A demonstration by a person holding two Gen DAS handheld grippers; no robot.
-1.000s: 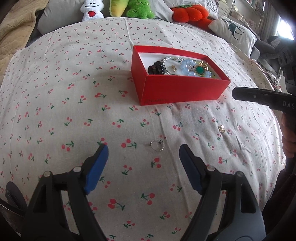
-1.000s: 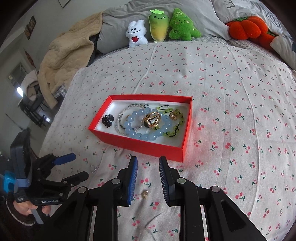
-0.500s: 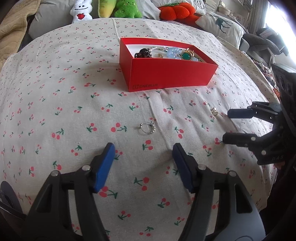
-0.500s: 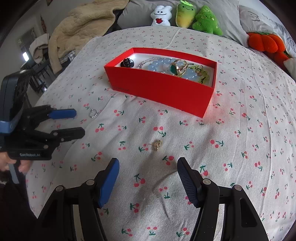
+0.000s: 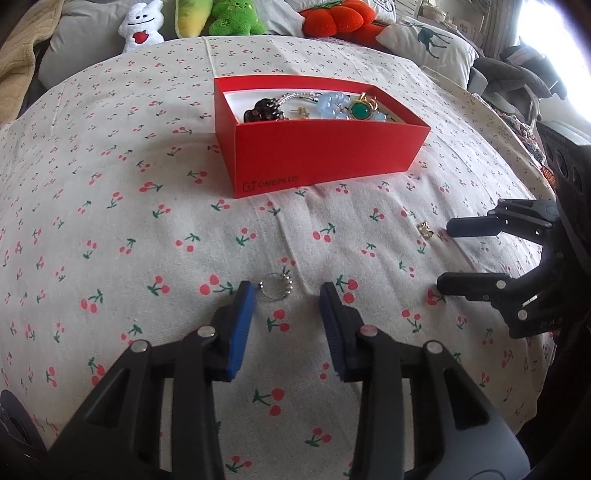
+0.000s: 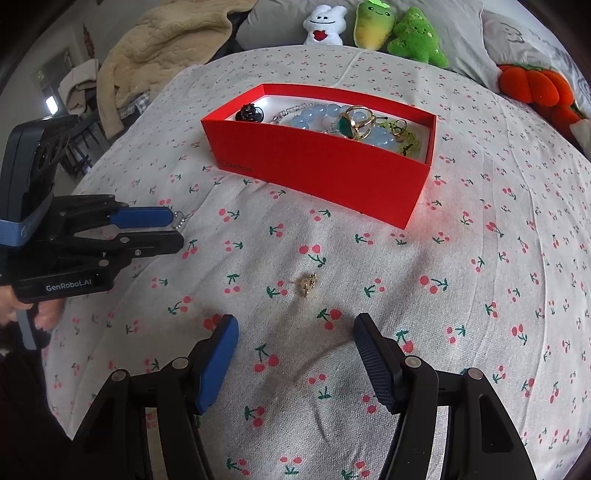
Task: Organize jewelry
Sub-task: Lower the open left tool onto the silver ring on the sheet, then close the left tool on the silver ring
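A red box [image 5: 317,155] [image 6: 317,166] on the cherry-print bedspread holds several pieces of jewelry: blue beads, a green-stone ring, a black piece. A small silver beaded ring [image 5: 275,288] lies on the cloth just ahead of my left gripper [image 5: 286,295], which is open, with the ring near its left fingertip. In the right wrist view the ring [image 6: 180,218] shows just past the left gripper's tips [image 6: 173,229]. A small gold earring [image 6: 307,284] [image 5: 425,229] lies ahead of my right gripper [image 6: 295,328], which is open wide and empty.
Plush toys [image 6: 373,26] and pillows line the far edge of the bed. An orange plush [image 6: 532,86] sits at the far right. A beige blanket [image 6: 162,48] lies at the far left. The bed edge drops off at the left and right.
My left gripper has moved forward to the silver ring and narrowed its opening. My right gripper opened from nearly shut to wide and came down nearer the gold earring.
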